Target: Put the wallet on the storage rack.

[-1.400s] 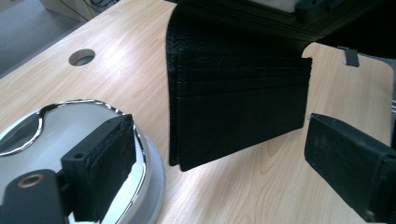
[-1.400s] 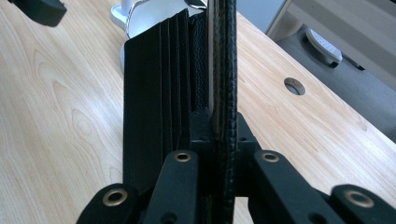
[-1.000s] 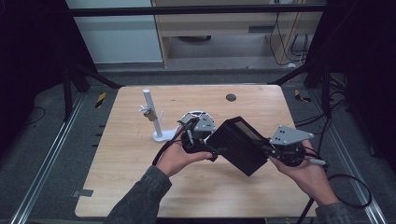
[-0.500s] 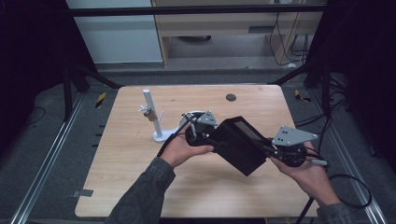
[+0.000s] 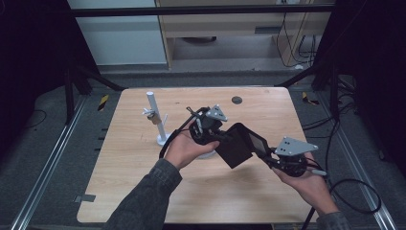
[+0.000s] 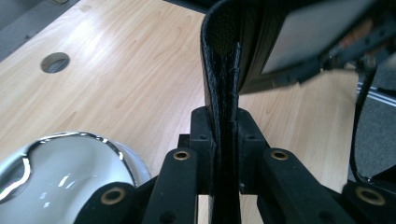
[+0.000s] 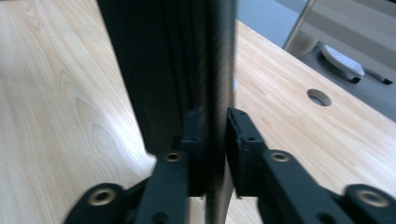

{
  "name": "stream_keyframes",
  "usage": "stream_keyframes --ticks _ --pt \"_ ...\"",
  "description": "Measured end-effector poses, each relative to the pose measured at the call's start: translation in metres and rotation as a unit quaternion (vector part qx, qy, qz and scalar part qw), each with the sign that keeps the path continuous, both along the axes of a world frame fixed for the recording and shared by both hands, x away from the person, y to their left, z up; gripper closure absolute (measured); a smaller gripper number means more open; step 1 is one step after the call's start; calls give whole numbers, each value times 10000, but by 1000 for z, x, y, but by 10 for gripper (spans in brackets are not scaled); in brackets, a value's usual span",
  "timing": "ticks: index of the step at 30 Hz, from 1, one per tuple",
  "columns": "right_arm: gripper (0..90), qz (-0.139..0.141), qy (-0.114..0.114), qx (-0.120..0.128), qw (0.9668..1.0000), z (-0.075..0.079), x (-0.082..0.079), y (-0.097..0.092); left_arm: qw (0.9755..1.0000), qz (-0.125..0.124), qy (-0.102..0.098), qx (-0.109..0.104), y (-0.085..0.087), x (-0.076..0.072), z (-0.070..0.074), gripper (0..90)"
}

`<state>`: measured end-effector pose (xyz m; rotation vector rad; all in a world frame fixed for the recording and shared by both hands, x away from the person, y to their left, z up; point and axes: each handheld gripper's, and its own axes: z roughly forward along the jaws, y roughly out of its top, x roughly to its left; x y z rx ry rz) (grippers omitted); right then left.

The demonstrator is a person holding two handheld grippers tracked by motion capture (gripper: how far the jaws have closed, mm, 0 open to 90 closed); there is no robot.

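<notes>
A black leather wallet [image 5: 238, 143] with a pale window on one flap hangs above the table between my two grippers. My left gripper [image 5: 216, 138] holds its upper left end; in the left gripper view its jaws [image 6: 226, 135] have just been closing and now pinch the wallet's stitched edge [image 6: 223, 70]. My right gripper [image 5: 269, 156] has the lower right end. In the right gripper view its jaws [image 7: 215, 133] have just been opening a little, with the wallet's thin flap [image 7: 219, 60] still clamped between the pads.
A white stand [image 5: 156, 117] with an upright post is on the wooden table [image 5: 129, 182] left of my left hand. A shiny white dome [image 6: 60, 172] sits under the left gripper. A round hole [image 5: 236, 100] is near the far edge.
My left gripper has closed on the wallet's edge and lifted it. The right hand has sunk, so the wallet now slopes down to the right.
</notes>
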<state>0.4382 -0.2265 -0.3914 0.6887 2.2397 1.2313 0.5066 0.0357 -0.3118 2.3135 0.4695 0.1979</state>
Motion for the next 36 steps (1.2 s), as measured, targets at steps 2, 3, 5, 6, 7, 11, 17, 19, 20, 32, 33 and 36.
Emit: stream_keyframes --ticks 2,3,5,6,7,11,17,19,20,32,33,36 --pt "658 13 45 80 10000 -5 0 3 10000 39 -61 67 -2 1 6 806" --pt "580 11 99 151 9998 -8 -1 4 9999 79 -93 109 -2 2 10 806" --pt "497 18 185 238 9995 -14 -1 6 9997 170 -141 140 -2 4 15 806" --pt "467 17 234 260 9994 -18 -2 7 9996 201 -150 159 -2 5 18 806" --pt "426 10 245 283 9993 -22 -2 7 9994 234 -191 161 0 7 22 806" --pt "258 -221 210 391 9988 -39 -3 6 9991 301 -257 179 6 8 35 806" --pt "120 -933 508 464 9933 -66 14 3 9984 472 -280 108 23 11 53 806" --pt "94 -1190 670 343 9900 -73 20 4 9983 503 -300 83 27 12 58 806" --pt "83 -1282 727 299 9886 -76 22 4 9981 536 -315 42 30 13 62 806" --pt "79 -2004 1257 97 9716 -103 34 1 9968 682 -408 -45 42 17 80 806" --pt "78 -2005 1265 99 9714 -104 34 1 9967 703 -407 -61 43 17 82 806" --pt "78 -2008 1279 55 9712 -106 34 1 9963 743 -426 -65 45 17 84 806"
